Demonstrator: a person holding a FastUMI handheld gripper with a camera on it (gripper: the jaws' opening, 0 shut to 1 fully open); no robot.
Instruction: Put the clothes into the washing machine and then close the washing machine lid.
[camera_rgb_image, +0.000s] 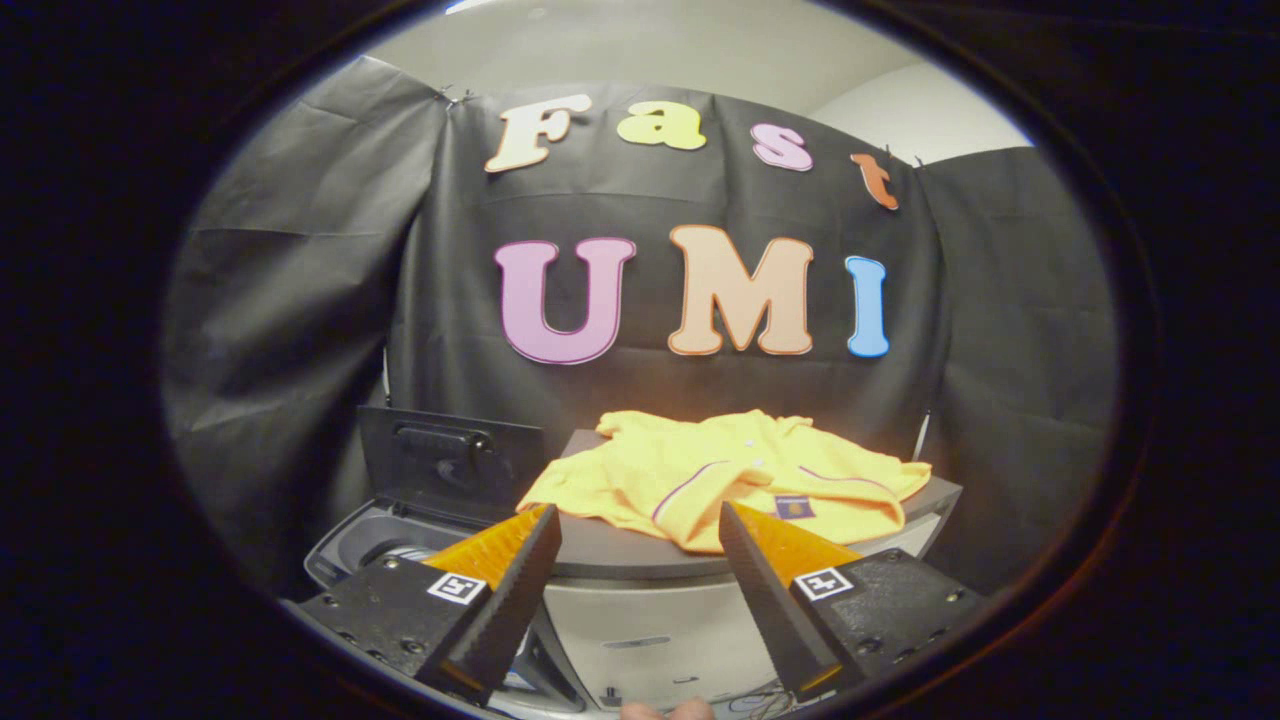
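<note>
A yellow short-sleeved polo shirt lies spread on the flat top of a grey cabinet-like table, just ahead of the claw, whose fingers stand apart with nothing between them. Left of the table and lower sits the grey top-loading washing machine, its dark hinged lid raised upright behind the tub opening.

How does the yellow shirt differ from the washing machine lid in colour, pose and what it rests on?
1. The yellow shirt is bright; the washing machine lid is dark.
2. The shirt lies flat and crumpled; the lid stands raised, open.
3. The shirt rests on a grey cabinet top; the lid rises behind the machine's opening.

Both lie beyond the tool, whose fingers are open and hold nothing.
</note>
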